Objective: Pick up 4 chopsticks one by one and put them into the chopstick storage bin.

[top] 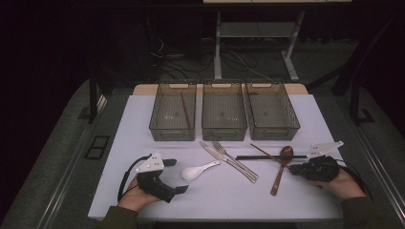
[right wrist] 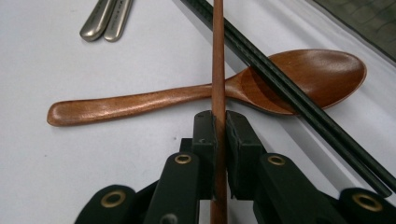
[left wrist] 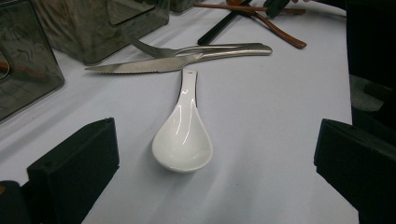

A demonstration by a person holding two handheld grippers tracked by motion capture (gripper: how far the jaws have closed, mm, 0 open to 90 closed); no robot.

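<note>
One slim brown wooden chopstick [right wrist: 218, 56], straight, smooth.

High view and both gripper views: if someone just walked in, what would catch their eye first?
Probably the right gripper, its jaws shut on a brown wooden chopstick that lies across the wooden spoon and a black chopstick at the table's right. Next, the white ceramic spoon lying between the open jaws of the left gripper, untouched. Behind stand three clear bins in a row.

Wooden chopstick's [right wrist: 217, 56] far end beyond the frame's top
</note>
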